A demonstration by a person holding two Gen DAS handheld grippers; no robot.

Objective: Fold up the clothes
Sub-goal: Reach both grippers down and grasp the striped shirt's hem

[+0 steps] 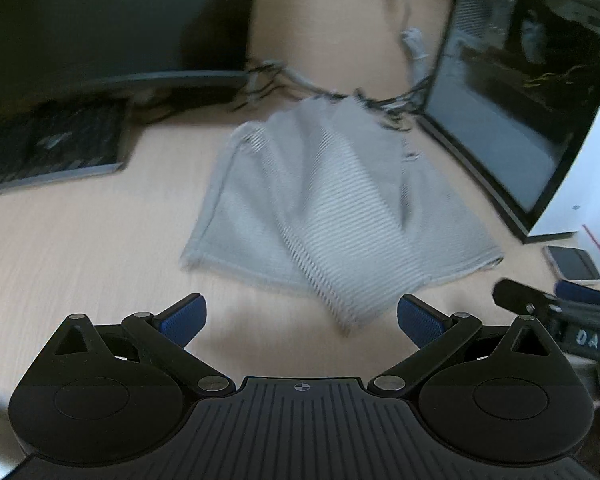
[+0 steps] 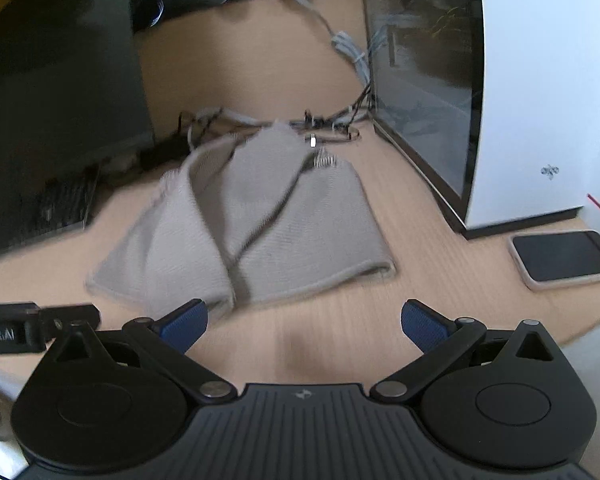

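A grey ribbed knit garment (image 1: 332, 208) lies folded on the light wooden desk (image 1: 80, 248), with a flap folded over its middle. My left gripper (image 1: 302, 320) is open and empty, hovering just in front of the garment's near edge. In the right wrist view the same garment (image 2: 260, 220) lies ahead. My right gripper (image 2: 304, 324) is open and empty, just short of its near hem. The right gripper's body shows at the right edge of the left wrist view (image 1: 560, 312), and the left one's at the left edge of the right wrist view (image 2: 28, 326).
A keyboard (image 1: 48, 148) and a dark monitor (image 1: 100, 20) stand at the left. A white PC case with a glass side (image 2: 500, 92) stands at the right, a phone (image 2: 564, 256) beside it. Cables (image 2: 332, 124) lie behind the garment.
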